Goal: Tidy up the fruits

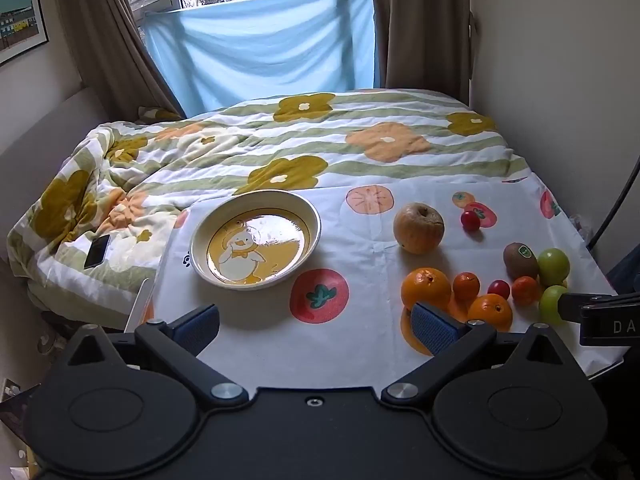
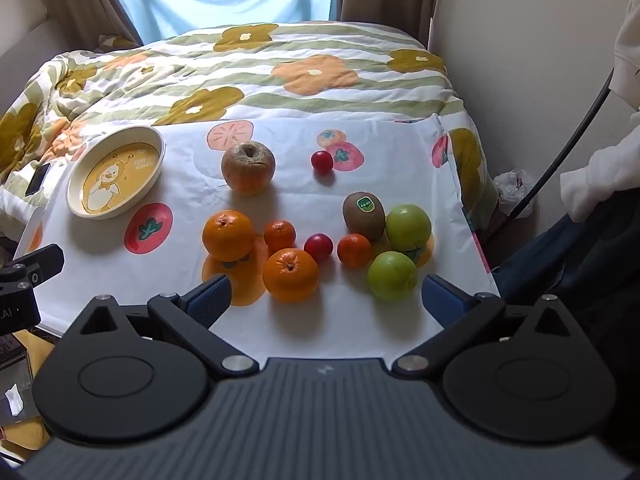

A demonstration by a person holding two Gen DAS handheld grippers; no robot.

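On the white fruit-print cloth [image 2: 192, 184] stands a cream plate [image 1: 256, 236] [image 2: 116, 172] with a duck picture, nothing in it. Right of it lie a wrinkled apple [image 1: 419, 227] [image 2: 248, 167], two oranges [image 2: 228, 235] [image 2: 291, 275], two small tangerines [image 2: 280, 235] [image 2: 354, 249], two red cherry tomatoes [image 2: 322, 161] [image 2: 318, 246], a kiwi [image 2: 363, 215] and two green fruits [image 2: 408, 227] [image 2: 392, 275]. My left gripper [image 1: 316, 326] hovers open before the plate. My right gripper [image 2: 326, 300] hovers open just short of the nearest orange and green fruit.
A flowered quilt [image 1: 280, 148] covers the bed behind the cloth, with a black phone [image 1: 97, 251] on its left part. A wall [image 2: 520, 80] and a dark cable [image 2: 568, 140] are at the right. A person's white sleeve [image 2: 600, 176] shows at the right edge.
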